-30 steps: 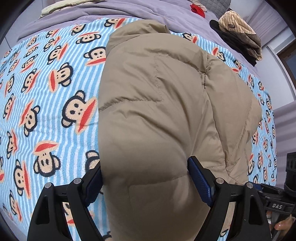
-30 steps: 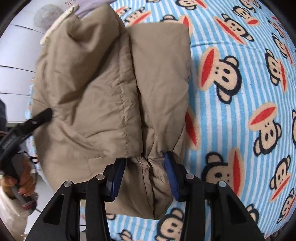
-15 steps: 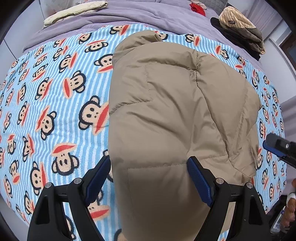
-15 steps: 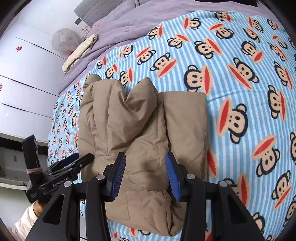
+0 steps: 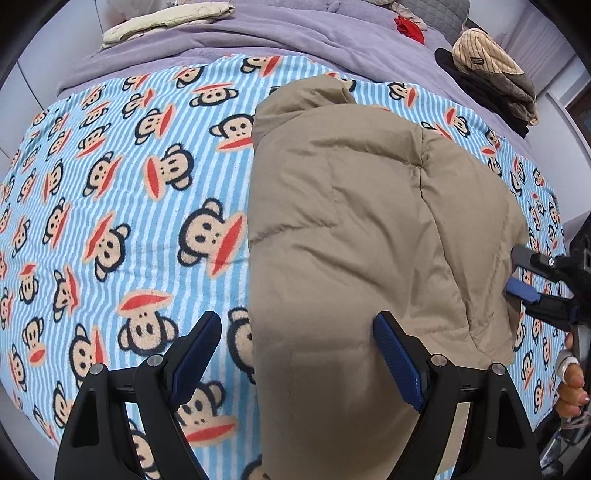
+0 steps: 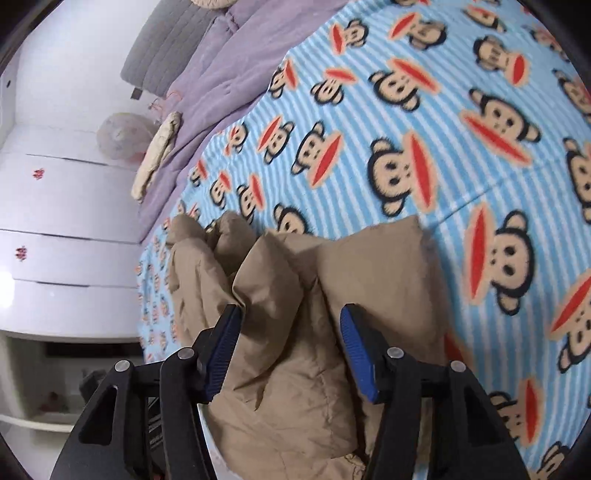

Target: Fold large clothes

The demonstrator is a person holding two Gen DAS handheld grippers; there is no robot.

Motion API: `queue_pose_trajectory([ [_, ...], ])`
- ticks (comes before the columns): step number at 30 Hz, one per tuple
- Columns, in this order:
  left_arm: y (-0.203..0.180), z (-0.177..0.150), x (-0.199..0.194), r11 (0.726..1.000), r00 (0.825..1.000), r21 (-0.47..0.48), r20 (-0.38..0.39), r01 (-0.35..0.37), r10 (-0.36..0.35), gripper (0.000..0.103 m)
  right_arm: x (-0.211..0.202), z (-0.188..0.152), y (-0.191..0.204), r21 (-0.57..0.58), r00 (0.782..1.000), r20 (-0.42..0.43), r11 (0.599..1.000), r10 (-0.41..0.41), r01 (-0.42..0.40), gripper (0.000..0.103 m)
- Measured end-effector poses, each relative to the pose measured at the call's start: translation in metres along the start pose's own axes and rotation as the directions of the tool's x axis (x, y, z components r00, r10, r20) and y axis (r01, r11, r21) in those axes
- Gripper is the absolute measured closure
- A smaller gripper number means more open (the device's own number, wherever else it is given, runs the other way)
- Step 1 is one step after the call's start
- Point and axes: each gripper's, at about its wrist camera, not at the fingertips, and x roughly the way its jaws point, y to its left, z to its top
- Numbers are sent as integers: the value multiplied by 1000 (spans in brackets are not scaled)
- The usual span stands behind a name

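The puffy tan quilted jacket [image 5: 369,229] looks soft and springy, best pinched at its edges; left claw [image 5: 295,354] released, right claw [image 6: 290,347] opening around a fold.

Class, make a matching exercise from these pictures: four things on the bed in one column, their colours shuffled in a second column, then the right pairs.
Things:
1. jacket
2. monkey blanket
3. quilt
4. claw pads

Colours:
A. purple
B. dark blue
C. tan
D. light blue and white stripes

Pairs: 1-C, 2-D, 3-A, 4-B
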Motion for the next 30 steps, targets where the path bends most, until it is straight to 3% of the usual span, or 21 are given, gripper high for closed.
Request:
queue_pose_trajectory([
  [3, -7, 24, -3, 1000, 999, 2, 46, 17, -17, 18, 21, 6, -6, 2, 1000, -27, 1000, 8, -8, 43],
  [6, -23, 48, -1, 999, 997, 25, 76, 20, -22, 18, 24, 10, -14, 72, 998, -6, 995, 69, -68, 46],
  [7, -31, 54, 4, 999, 997, 42, 76, 15, -18, 18, 22, 9, -13, 60, 999, -8, 997, 52, -51, 70],
  [8, -39, 60, 11, 998, 998, 59, 65, 6, -10, 18, 22, 7, -12, 39, 1000, -20, 999, -6, 7, 84],
  [9, -46, 65, 19, 997, 999, 74, 51, -6, 2, 18, 22, 5, -12, 18, 997, -31, 997, -69, 70, 90],
  [12, -70, 67, 44, 988, 997, 134, 35, -71, 66, 18, 27, -6, -20, -15, 980, -54, 982, -191, 190, 92],
  [15, -83, 62, 51, 975, 992, 185, 55, -123, 114, 14, 34, -13, -29, -11, 974, -50, 975, -223, 223, 92],
  [21, -78, 56, 37, 974, 994, 200, 38, -110, 105, 14, 33, -16, -33, -7, 974, -38, 975, -224, 224, 93],
  [30, -60, 27, 6, 979, 996, 179, 26, -94, 91, 14, -3, -33, -8, -65, 965, 7, 963, -263, 263, 91],
])
